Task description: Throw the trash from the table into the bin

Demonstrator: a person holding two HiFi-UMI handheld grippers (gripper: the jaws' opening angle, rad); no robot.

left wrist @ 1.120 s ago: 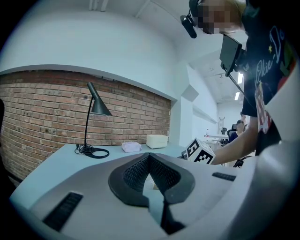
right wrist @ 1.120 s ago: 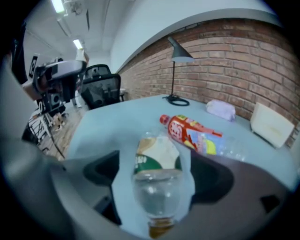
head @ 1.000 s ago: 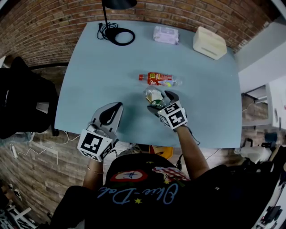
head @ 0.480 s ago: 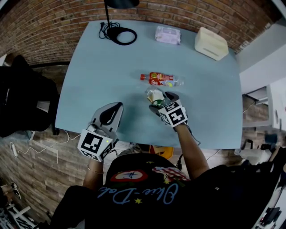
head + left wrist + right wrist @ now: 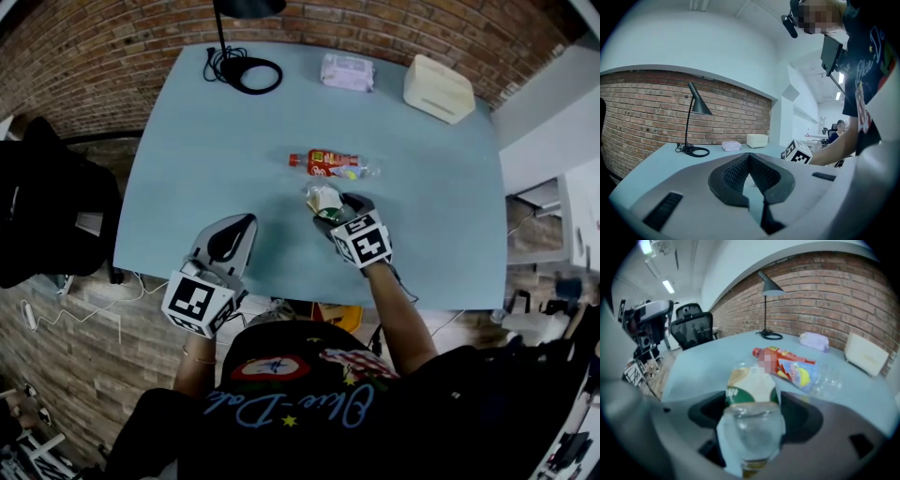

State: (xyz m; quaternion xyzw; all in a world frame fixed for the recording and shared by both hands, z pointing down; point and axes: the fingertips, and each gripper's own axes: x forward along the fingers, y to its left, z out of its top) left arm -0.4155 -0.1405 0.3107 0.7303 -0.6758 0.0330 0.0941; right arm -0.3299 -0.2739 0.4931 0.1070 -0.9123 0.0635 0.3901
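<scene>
We find the clear bottle with the green and white label (image 5: 751, 397) lying on the table (image 5: 206, 169), its body lodged between the jaws of the right gripper (image 5: 752, 416). In the right gripper view the dark pads press against both sides of the bottle, so we record the jaws as clamped on it. The left gripper (image 5: 232, 240) rests at the near table edge, well apart from the bottle, its jaws together with nothing between them.

Against the frame one second ago, the right gripper has edged slightly forward over the bottle; the left gripper has not shifted.

A second bottle with a red label (image 5: 333, 166) lies just beyond the held one, on its side and apart from it. Further back we note a lamp (image 5: 246, 70), a pale packet (image 5: 348, 72) and a cream box (image 5: 439, 89). Nothing lies between the right gripper and the bottle.
</scene>
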